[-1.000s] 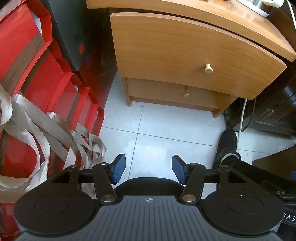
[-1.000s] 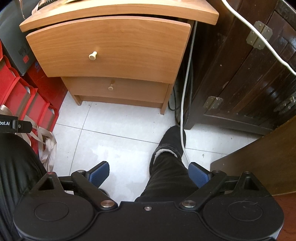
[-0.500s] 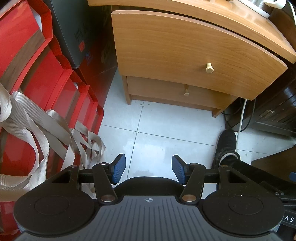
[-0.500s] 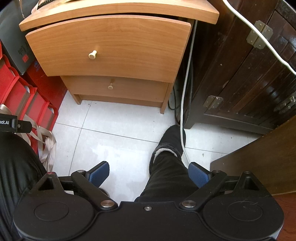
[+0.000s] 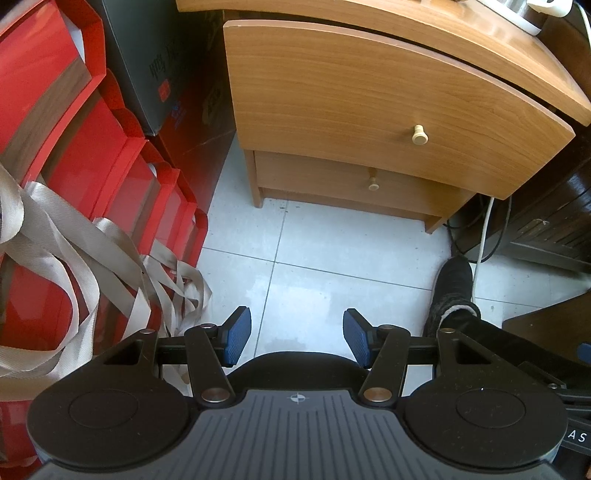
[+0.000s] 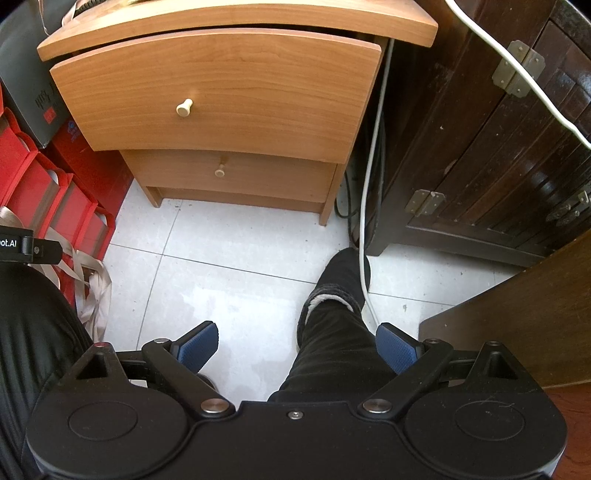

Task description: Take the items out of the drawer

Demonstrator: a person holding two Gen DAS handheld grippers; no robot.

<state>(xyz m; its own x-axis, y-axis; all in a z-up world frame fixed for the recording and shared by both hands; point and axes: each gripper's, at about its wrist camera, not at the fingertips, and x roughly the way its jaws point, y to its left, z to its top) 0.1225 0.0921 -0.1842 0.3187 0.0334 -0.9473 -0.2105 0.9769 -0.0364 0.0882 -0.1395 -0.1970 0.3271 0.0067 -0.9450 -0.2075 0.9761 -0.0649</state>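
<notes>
Both grippers are just hanging over the tiled floor (image 5: 325, 236), nothing in either one. The left gripper (image 5: 297, 341) has its jaws spread, and the right gripper (image 6: 297, 349) is spread even wider, with the person's dark trouser leg (image 6: 332, 347) showing between its fingers. The wooden nightstand (image 6: 236, 22) fills the top of both frames — its upper drawer (image 5: 369, 96) sticks out past the lower drawer (image 5: 347, 181), each with a pale knob. Red gift bags (image 5: 74, 147) crowd the left edge.
</notes>
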